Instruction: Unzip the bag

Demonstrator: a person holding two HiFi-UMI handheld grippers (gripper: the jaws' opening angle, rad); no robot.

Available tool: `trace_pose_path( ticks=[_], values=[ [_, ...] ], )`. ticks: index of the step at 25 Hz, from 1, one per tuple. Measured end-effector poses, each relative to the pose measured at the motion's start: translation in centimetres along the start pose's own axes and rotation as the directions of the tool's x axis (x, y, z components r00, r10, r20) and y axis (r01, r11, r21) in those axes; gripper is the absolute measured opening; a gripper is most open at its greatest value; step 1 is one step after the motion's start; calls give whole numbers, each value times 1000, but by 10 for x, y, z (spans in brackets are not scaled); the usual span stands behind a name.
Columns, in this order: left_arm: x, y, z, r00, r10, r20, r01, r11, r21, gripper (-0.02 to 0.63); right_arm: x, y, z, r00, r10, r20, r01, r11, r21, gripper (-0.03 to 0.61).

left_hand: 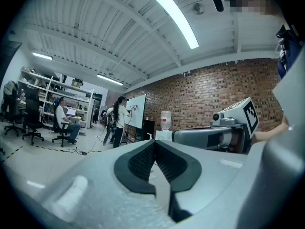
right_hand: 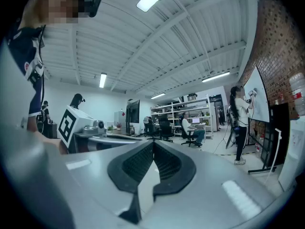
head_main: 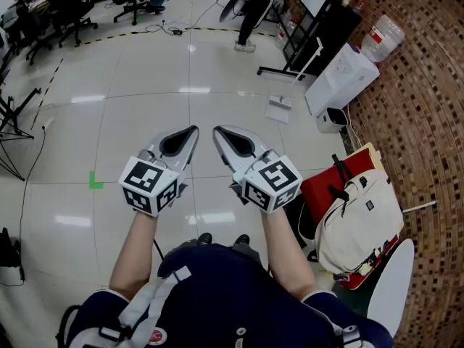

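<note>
A cream-white bag (head_main: pixel 359 220) with dark straps lies on a red surface (head_main: pixel 326 183) at the right of the head view, beside a white table edge (head_main: pixel 391 285). My left gripper (head_main: pixel 191 132) and right gripper (head_main: pixel 219 132) are held side by side in front of me, high over the floor and well to the left of the bag. Both are shut with nothing between the jaws. In the left gripper view the pads (left_hand: pixel 143 161) meet at the tips, and the right gripper (left_hand: pixel 214 137) shows beside them. The right gripper view shows its pads (right_hand: pixel 164 163) touching and the left gripper (right_hand: pixel 81 128).
A brick wall (head_main: pixel 428 85) runs along the right. A white water dispenser (head_main: pixel 341 75) with a bottle stands near it, and a whiteboard on a stand (head_main: pixel 304 20) is further back. Office chairs (head_main: pixel 72 9) and people are at the far end of the shiny floor.
</note>
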State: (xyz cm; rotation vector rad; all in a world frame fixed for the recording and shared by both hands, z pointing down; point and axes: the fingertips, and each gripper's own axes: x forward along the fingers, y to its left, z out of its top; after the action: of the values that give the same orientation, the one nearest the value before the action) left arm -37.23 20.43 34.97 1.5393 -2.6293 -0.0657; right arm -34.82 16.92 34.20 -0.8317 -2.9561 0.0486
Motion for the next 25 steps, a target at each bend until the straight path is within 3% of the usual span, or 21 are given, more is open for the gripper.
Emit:
trace_pose_path(
  ticks=[4,8,14,17,22,25],
  values=[
    [-1,0,0,1000,-1,1,1,1000,0,2,-2,0,3,1000,-14,14,14,1000,16,-1],
    [5,-3,2,1000,-23,6,23,1000,4,2,-10,-6,1,999,-52,11,52,998,33,48],
    [42,-43,-2,983,-183,-9,183,983,6,31,-52,-35,-3,980,-197,8,196,979,48,51],
    [67,-82,-4,953,-302,-18,302,953,10,32,-91,-56,-8,951,-310,1,309,949,59,51],
    [106,-154,-6,883,-468,-31,468,884,12,32,-172,-89,-14,874,-485,-14,485,871,74,51],
    [125,-210,-12,810,-584,-58,585,811,4,32,-235,-99,-19,797,-604,-28,604,792,96,49]
  ],
)
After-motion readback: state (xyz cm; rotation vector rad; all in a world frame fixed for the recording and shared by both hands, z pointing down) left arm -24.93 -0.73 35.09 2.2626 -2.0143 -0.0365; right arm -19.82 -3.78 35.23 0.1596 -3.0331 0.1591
